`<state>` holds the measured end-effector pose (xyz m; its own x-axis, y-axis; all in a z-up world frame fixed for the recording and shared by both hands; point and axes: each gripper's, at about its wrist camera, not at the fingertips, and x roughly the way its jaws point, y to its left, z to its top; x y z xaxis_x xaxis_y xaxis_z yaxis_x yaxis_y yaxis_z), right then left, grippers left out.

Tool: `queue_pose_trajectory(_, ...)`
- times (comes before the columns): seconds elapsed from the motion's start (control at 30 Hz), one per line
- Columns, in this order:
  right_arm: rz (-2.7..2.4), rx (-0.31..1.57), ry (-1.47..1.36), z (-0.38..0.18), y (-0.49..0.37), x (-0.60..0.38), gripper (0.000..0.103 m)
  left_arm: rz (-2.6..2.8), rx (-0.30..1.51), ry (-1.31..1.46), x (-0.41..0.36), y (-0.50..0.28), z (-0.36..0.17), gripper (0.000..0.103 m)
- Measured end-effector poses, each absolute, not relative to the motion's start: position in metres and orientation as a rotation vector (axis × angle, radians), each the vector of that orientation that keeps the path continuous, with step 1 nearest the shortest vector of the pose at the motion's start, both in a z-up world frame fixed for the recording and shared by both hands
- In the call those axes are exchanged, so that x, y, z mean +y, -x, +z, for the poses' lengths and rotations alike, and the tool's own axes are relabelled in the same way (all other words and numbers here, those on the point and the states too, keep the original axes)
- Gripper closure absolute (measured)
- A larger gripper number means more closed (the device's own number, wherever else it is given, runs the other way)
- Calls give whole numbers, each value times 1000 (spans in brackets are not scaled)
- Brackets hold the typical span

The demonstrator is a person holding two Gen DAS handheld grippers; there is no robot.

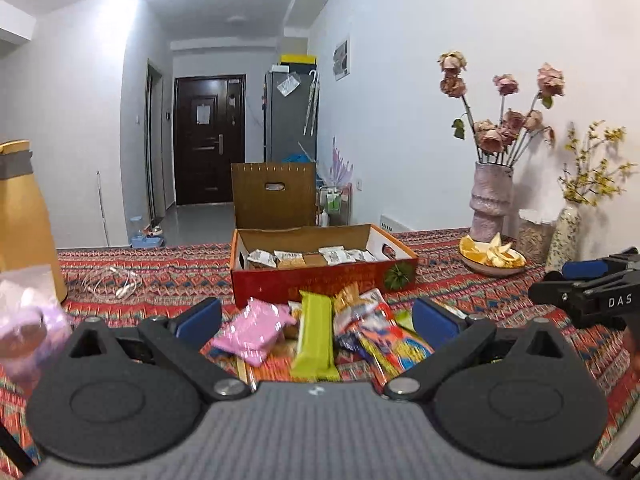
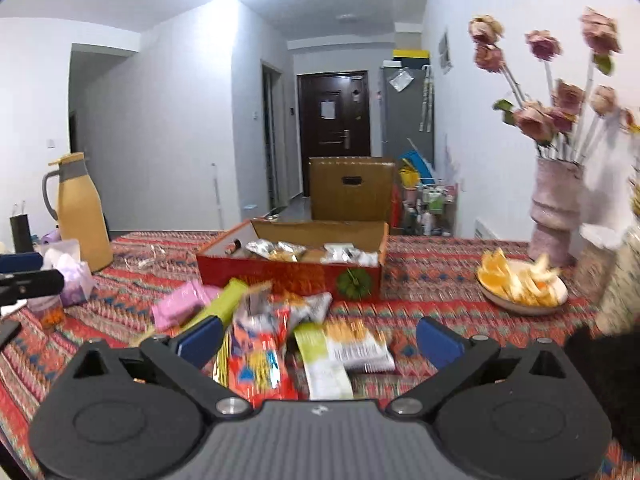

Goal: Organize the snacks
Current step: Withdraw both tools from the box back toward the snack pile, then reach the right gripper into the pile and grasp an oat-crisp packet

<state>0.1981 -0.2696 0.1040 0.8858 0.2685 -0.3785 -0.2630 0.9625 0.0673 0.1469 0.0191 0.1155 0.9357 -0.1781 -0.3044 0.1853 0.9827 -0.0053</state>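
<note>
**Both grippers wide over the snack pile**

We hold the left gripper (image 1: 316, 318) and right gripper (image 2: 318, 338) with fingers spread wide and empty. The snacks (image 1: 320, 332) lie heaped between and just beyond the fingers, short of the box (image 1: 320, 268). The risk, we judge: overlapping wrappers, so one pinch drags neighbours. The green bar (image 1: 316, 332) runs lengthwise away from our left fingers.
</note>
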Motion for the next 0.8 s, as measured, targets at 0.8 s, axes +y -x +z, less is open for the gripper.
queue_pose_trajectory(0.8, 205, 524, 24, -9, -126, -265, 0, -79, 565, 11, 22, -118, 16, 0)
